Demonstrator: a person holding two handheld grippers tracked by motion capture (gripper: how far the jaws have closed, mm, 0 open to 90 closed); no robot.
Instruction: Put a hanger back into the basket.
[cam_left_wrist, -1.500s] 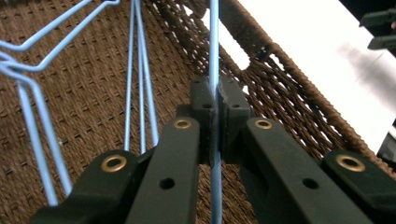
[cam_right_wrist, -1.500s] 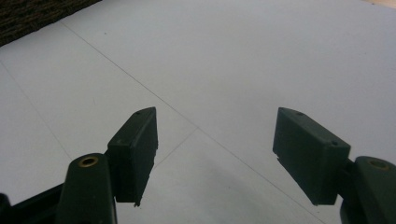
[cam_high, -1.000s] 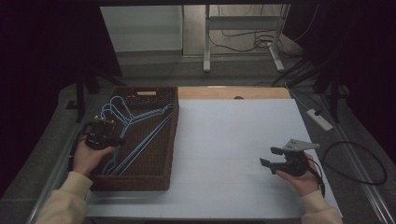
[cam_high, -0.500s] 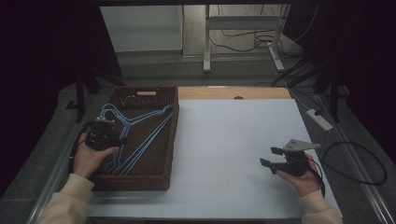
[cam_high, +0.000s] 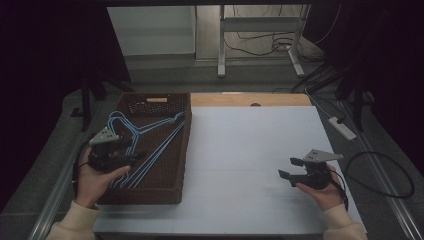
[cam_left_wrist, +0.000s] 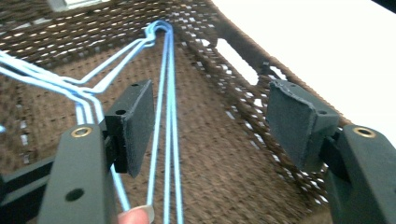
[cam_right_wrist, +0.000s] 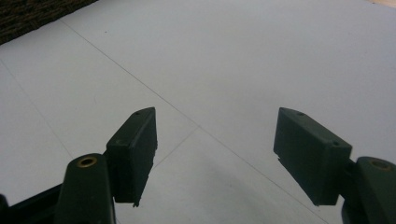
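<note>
Standing wide apart on the left gripper (cam_left_wrist: 210, 107), having just been opening, and pinching nothing: thin sky-blue wire clothes hangers (cam_left_wrist: 173, 140) passing through the gap but lying below the pads on the floor of the dark brown woven rectangular basket (cam_left_wrist: 243, 46). Judging from that, letting go of the bundle so as to leave it resting in the basket, or spreading for a fresh bite.

Hovering over the near-left part of the basket (cam_high: 185, 150) in the high view, with the left gripper (cam_high: 135, 156) aiming across the wires and the left hand (cam_high: 97, 180) cupping it from below.

Lying flat and stacked, the hangers (cam_high: 160, 145) running their long straight bars diagonally from the near-left corner toward the far-right side, hooks curling at the far-left; keeping the long axis along the basket's length, probably for the sake of fitting inside the walls.

Gaping equally wide and empty on the right gripper (cam_right_wrist: 215, 140), pointing down at bare white table (cam_right_wrist: 233, 56).

Resting well apart from the basket, the right gripper (cam_high: 286, 168) waiting on the table (cam_high: 250, 150) in the right hand (cam_high: 325, 192), likely staying clear of the work.
</note>
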